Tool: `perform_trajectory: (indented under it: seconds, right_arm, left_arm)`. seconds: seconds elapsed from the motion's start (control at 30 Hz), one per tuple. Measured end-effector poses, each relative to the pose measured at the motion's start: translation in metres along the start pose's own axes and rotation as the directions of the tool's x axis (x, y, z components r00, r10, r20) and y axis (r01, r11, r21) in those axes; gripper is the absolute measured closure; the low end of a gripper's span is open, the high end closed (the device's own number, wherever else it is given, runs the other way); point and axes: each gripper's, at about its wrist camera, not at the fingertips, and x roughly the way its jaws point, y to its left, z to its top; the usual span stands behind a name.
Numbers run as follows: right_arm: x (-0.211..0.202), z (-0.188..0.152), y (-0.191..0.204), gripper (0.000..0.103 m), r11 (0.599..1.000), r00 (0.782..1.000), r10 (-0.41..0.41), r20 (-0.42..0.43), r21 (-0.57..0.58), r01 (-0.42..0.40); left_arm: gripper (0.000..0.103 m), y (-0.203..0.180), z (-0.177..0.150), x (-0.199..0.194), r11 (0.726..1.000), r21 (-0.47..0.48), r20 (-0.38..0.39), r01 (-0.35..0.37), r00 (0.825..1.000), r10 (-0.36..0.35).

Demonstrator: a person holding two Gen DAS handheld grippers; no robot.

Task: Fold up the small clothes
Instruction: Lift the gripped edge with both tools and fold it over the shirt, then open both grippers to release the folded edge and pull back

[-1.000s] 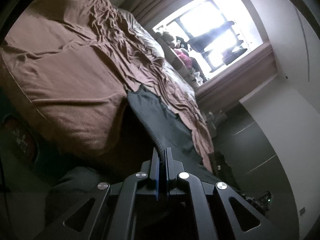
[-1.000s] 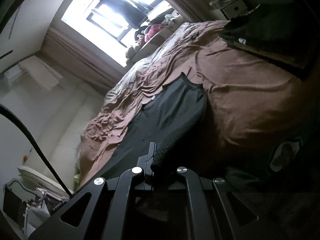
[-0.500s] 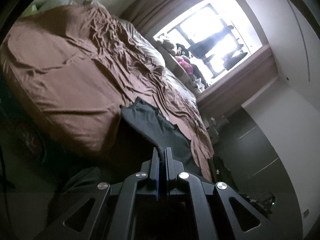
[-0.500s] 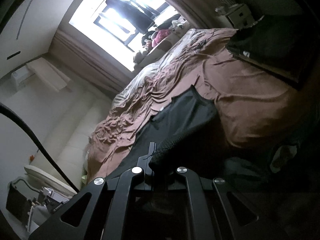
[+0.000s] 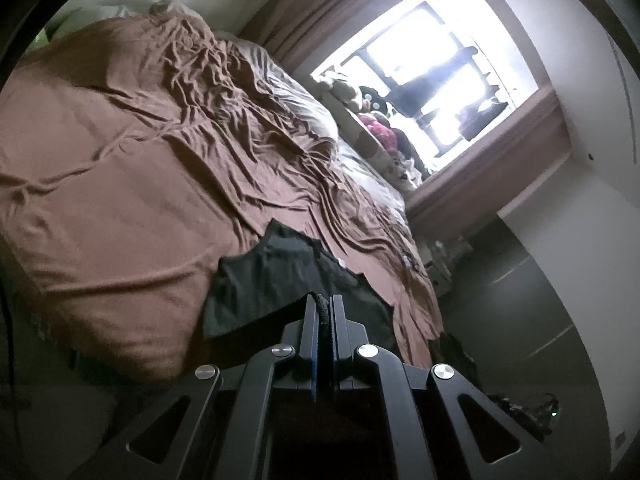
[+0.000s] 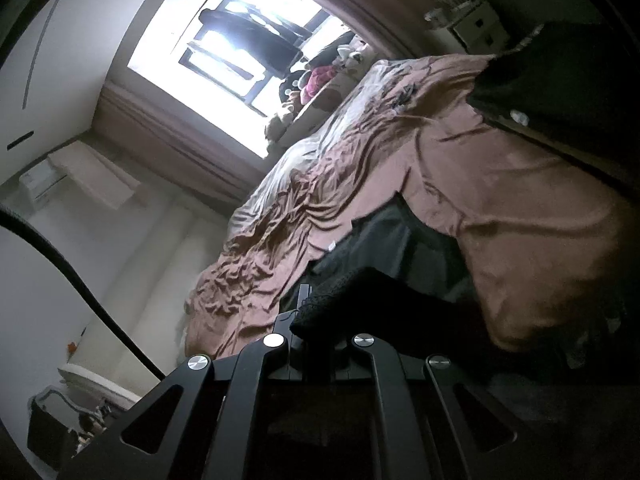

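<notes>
STEP: you are carrying the hem over | GRIP: left gripper (image 5: 323,308) and right gripper (image 6: 316,308) are each clamping the black garment (image 5: 276,280) hem | LOCATION: garment is draping on the brown bedsheet (image 5: 132,184) edge | ADVICE: keep both corners level, taut.

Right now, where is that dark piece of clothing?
The dark garment lies at the near edge of the brown bedspread, low in both views, its hem pinched by the left gripper and right gripper.
</notes>
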Motion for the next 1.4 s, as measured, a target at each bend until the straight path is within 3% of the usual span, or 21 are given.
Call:
perform_trajectory:
  seconds: [0.33, 0.7, 0.97, 1.27, 1.4]
  right_arm:
    - [0.092, 0.048, 0.011, 0.1, 0.997, 0.998, -0.068, 0.013, 0.032, 0.067]
    - [0.19, 0.074, 0.003, 0.1, 0.98, 0.986, -0.164, 0.005, 0.114, 0.163]
    - [0.26, 0.097, -0.004, 0.1, 0.951, 0.956, -0.29, -0.041, 0.102, 0.293]
    - [0.328, 0.12, -0.02, 0.1, 0.908, 0.919, -0.371, -0.133, 0.153, 0.389]
    - [0.357, 0.124, -0.028, 0.1, 0.896, 0.908, -0.387, -0.162, 0.167, 0.412]
  left_arm:
    - [0.099, -0.01, 0.041, 0.069, 0.995, -0.018, 0.035, -0.097, 0.995, 0.098]
    - [0.099, -0.01, 0.071, 0.159, 0.975, -0.026, 0.04, -0.223, 0.974, 0.223]
    - [0.099, 0.004, 0.081, 0.229, 0.946, -0.079, 0.044, -0.315, 0.947, 0.319]
    - [0.099, 0.022, 0.092, 0.292, 0.901, -0.089, 0.023, -0.425, 0.903, 0.429]
    - [0.098, 0.042, 0.098, 0.32, 0.885, -0.087, -0.022, -0.457, 0.889, 0.457]
